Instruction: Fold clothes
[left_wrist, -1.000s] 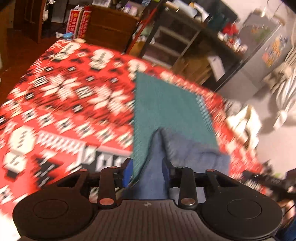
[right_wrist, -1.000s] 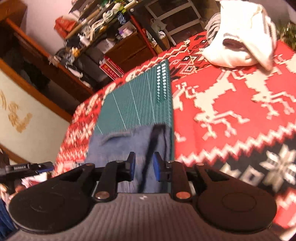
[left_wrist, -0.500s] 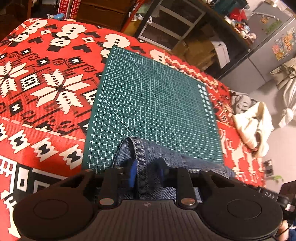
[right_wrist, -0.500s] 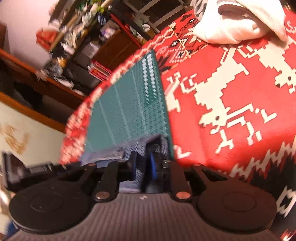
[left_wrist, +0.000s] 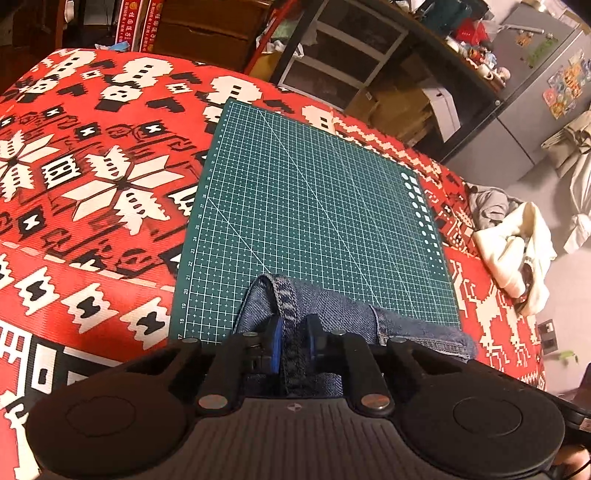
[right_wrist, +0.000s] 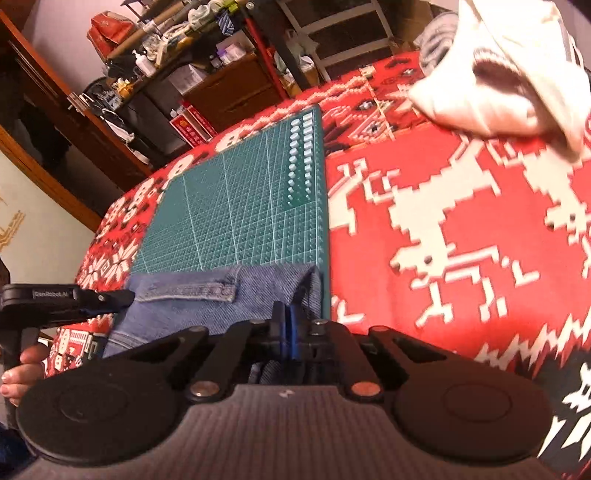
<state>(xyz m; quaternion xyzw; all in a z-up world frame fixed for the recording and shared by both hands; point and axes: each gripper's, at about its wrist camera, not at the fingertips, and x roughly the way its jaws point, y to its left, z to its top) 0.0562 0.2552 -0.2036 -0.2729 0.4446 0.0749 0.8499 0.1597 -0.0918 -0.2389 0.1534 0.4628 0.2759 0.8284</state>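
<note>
a second ago both views were tilted and blurred, with the blue denim garment (left_wrist: 332, 314) raised in front of the lenses; now the picture is steady and the cloth's leading edge lies down on the near end of the green gridded cutting mat (left_wrist: 314, 206). i judge a fold or a laying-out is under way, though which i cannot tell.

my left tongs (left_wrist: 293, 334) are closed on a stitched denim seam. my right tongs (right_wrist: 286, 321) are pinched almost shut on the garment's corner at the mat's right edge.

the mat lies on a worktop covered by a red, white and black patterned cloth (left_wrist: 92, 192). a cream-white bundle of fabric (right_wrist: 498, 85) sits further off to the right. behind are cluttered shelves, wooden drawers and a grey fridge with magnets (left_wrist: 535, 92).
</note>
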